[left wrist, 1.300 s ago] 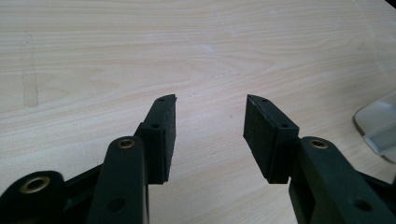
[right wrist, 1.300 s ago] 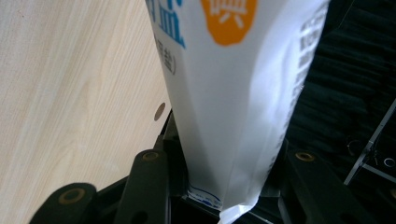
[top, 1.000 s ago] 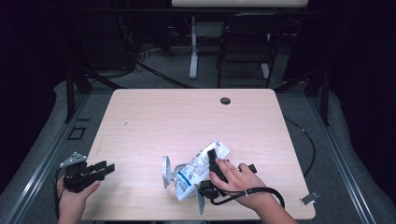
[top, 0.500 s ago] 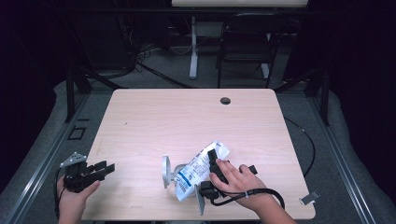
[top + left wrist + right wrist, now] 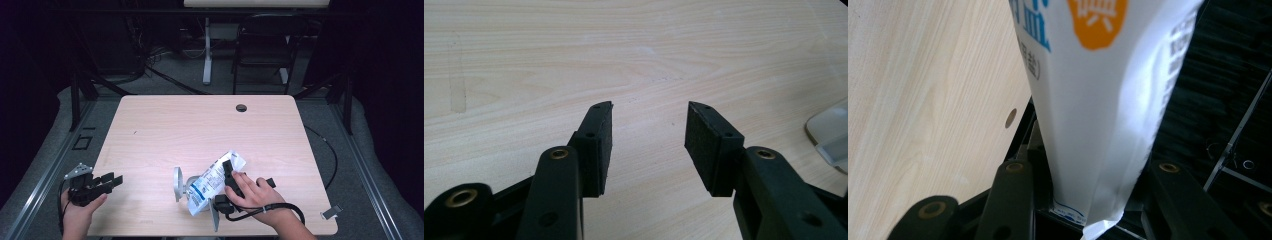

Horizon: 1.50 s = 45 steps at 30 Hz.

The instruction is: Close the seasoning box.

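Note:
A white bag [image 5: 212, 181] with blue print lies crumpled near the table's front edge, right of centre. My right gripper [image 5: 226, 171] is shut on it, one black jaw lying across its upper end. In the right gripper view the bag [image 5: 1098, 90], with blue characters and an orange mark, fills the gap between the two jaws of the right gripper [image 5: 1088, 155]. My left gripper [image 5: 112, 181] rests at the front left corner of the table, far from the bag. Its jaws stand open over bare wood in the left gripper view [image 5: 649, 135].
The wooden table [image 5: 200, 125] has a dark cable hole [image 5: 241, 107] at the back. A clear grey-rimmed piece [image 5: 177, 184] stands at the bag's left end, and another [image 5: 214, 218] is by the front edge. A chair [image 5: 265, 45] stands beyond the table.

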Motion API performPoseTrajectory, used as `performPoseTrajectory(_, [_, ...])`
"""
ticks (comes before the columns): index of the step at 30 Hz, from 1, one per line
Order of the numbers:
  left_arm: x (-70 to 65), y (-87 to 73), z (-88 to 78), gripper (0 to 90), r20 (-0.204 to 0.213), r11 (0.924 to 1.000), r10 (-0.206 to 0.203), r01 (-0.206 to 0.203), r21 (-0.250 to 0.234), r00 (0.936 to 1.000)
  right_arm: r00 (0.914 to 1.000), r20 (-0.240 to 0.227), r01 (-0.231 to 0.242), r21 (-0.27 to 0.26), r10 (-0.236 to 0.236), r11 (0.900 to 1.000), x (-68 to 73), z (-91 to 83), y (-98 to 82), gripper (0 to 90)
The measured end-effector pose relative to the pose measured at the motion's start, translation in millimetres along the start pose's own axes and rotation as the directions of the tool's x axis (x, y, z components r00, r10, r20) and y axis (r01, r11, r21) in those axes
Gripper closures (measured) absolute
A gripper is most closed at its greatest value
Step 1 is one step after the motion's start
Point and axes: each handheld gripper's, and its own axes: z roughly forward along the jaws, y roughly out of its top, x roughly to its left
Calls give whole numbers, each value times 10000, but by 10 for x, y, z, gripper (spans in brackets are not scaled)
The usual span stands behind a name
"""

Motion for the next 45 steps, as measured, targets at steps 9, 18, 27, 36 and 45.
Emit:
performPoseTrajectory(9, [-1, -3, 3, 545, -1, 10000, -44, 44, -48, 10000, 10000, -21, 38, 20, -38, 10000, -18, 1, -1, 677])
performPoseTrajectory(18, [-2, -5, 7, 545, -11, 9999, -68, 68, -126, 10000, 10000, -22, 16, -27, -16, 10000, -37, 0, -9, 685])
performPoseTrajectory(27, [1, -7, 9, 545, -15, 9999, -66, 66, -108, 10000, 10000, -38, 2, 36, -2, 10000, -51, -1, -21, 691])
performPoseTrajectory(36, [1, -8, 10, 545, -15, 9999, -70, 69, -106, 10000, 10000, -7, -36, 39, 36, 10000, -71, -4, -38, 698])
performPoseTrajectory(45, [6, -10, 12, 545, -24, 9999, -78, 77, -97, 10000, 10000, -16, -47, -18, 47, 10000, -75, -3, -43, 703])
